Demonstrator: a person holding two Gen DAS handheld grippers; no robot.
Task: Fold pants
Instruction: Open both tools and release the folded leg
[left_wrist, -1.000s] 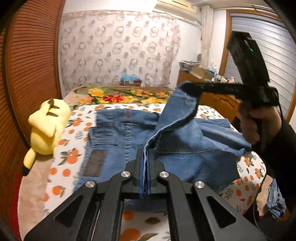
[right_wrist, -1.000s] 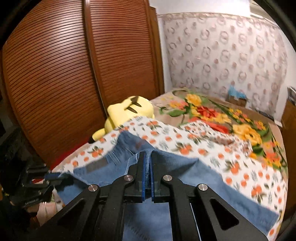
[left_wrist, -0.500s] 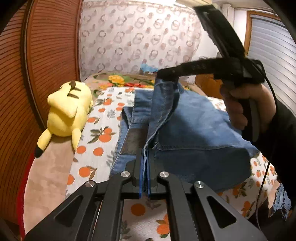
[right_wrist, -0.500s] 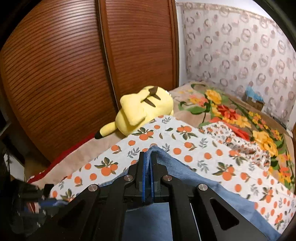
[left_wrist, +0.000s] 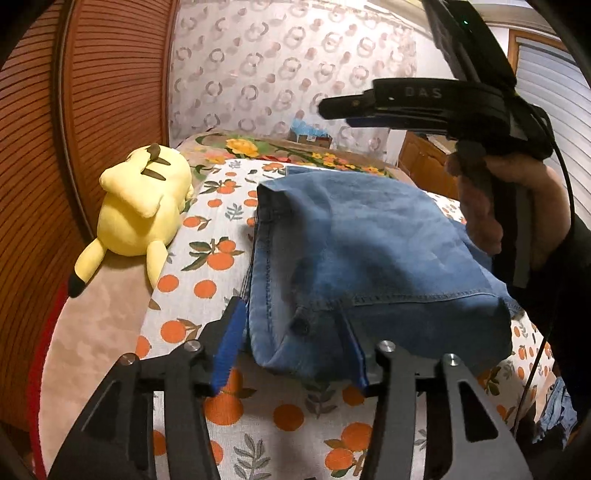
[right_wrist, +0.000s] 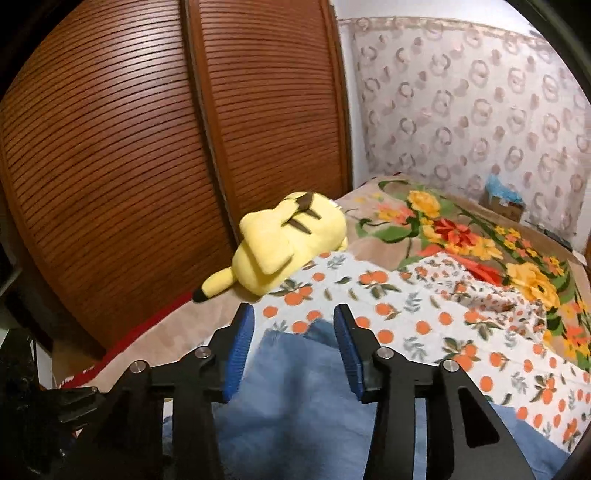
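The jeans (left_wrist: 369, 258) lie folded on the orange-print sheet (left_wrist: 207, 266) of the bed, filling the frame centre, and both the left tongs (left_wrist: 291, 354) and right tongs (right_wrist: 293, 350) stand wide apart, gripping nothing, probably because this fold is finished.

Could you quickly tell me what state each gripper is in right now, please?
Left gripper: open, fingers spread around the near edge of the folded jeans, gripping nothing.
Right gripper: open above the jeans, holding nothing.
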